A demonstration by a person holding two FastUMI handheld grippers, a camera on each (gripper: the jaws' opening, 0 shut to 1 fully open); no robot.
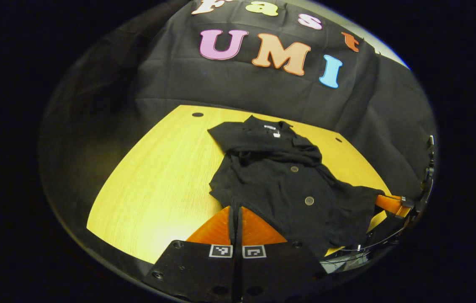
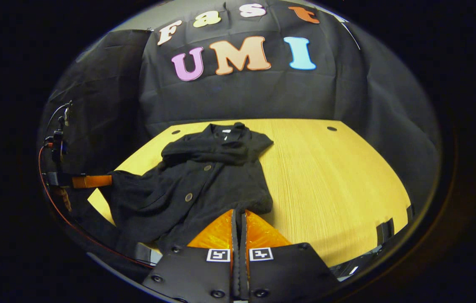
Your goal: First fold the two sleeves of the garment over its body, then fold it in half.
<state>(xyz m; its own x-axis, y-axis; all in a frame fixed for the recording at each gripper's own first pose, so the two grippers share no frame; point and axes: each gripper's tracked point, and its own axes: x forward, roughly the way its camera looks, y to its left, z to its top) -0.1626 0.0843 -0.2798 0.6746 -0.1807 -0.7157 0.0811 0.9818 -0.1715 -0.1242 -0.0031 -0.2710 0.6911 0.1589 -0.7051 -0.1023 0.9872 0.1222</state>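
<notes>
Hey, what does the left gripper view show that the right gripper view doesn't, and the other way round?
Left gripper view: bare table to the left of the black garment, and the right gripper side-on at a hem corner.

Right gripper view: bare table to the right of the garment, dark clips on the table edge, and the left gripper side-on with a red cable below it.

Both: the buttoned garment lying collar away on the table, with that camera's own tongs closed at its near hem.
</notes>
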